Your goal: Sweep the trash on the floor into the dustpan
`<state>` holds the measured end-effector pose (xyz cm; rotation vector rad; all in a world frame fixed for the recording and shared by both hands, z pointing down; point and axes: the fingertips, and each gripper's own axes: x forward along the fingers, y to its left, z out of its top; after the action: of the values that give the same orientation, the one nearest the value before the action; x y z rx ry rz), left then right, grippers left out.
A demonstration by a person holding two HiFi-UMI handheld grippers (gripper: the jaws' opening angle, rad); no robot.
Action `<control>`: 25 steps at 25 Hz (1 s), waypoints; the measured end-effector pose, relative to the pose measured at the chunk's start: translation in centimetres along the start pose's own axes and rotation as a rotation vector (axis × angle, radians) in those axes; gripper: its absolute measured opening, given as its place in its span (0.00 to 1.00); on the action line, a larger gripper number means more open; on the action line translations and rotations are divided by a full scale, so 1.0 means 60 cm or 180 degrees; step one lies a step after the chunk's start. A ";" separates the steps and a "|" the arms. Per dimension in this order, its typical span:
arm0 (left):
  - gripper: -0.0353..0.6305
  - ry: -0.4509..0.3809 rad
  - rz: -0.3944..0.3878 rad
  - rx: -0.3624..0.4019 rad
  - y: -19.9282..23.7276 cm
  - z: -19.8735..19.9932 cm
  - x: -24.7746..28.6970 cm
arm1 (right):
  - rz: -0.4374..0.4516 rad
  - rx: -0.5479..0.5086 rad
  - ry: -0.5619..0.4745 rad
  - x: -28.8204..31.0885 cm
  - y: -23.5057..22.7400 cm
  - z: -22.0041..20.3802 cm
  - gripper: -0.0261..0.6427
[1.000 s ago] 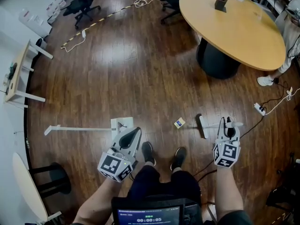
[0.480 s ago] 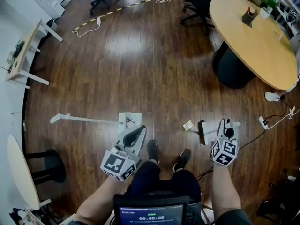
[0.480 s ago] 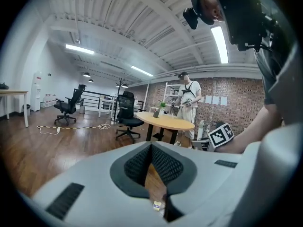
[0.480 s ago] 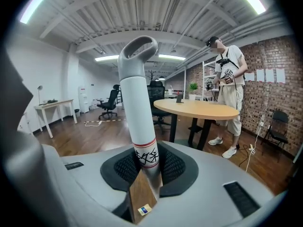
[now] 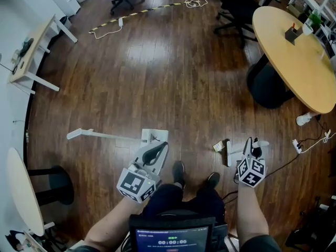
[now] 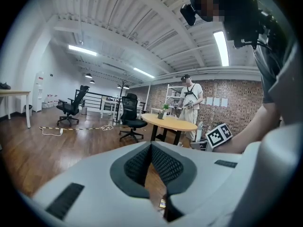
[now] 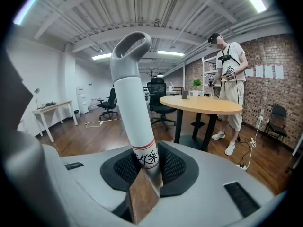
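The right gripper was pinched shut on the broom handle. The grey-white shaft with its red band rose from between the black pads to a looped end. In the head view the broom head lay on the wooden floor at 9 o'clock from that gripper. The trash, a small yellow-and-white box, sat just beside the broom head at its 10 o'clock. A second earlier a clear strip of floor had separated them, and half a second earlier a narrower one, so the broom had closed in on the box.

The left gripper had its jaws pressed together at the tips with nothing between them; only floor showed through the slit lower down. In the head view it overlapped the near edge of the white dustpan, at the pan's 6 o'clock, as in both earlier frames. The pan lay on the floor, its long handle stretching toward 9 o'clock. The trash lay well apart from the pan at its 3 o'clock, and that spacing had not changed.

The head view itself had swung: the round table had slid from 1 o'clock toward the 3 o'clock edge. The person's shoes stood between the two grippers.
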<state>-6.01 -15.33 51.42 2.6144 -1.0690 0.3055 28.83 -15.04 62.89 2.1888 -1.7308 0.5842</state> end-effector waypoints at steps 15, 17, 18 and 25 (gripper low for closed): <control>0.08 0.0002 0.0290 0.0004 0.025 0.018 -0.075 | 0.0401 0.0117 0.0097 -0.008 0.118 0.018 0.21; 0.08 0.0010 0.0351 0.0000 0.012 0.030 -0.080 | 0.0440 0.0126 0.0122 -0.010 0.112 0.023 0.21; 0.08 0.0004 0.0380 0.0001 0.008 0.035 -0.081 | 0.0456 0.0135 0.0127 -0.010 0.109 0.024 0.21; 0.08 -0.0020 0.0398 0.0016 0.047 0.023 -0.117 | 0.0458 0.0180 0.0098 -0.010 0.156 0.019 0.21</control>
<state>-12.83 -13.18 48.54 2.5592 -1.2380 0.3282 19.77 -17.29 61.40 2.0924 -1.8889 0.7059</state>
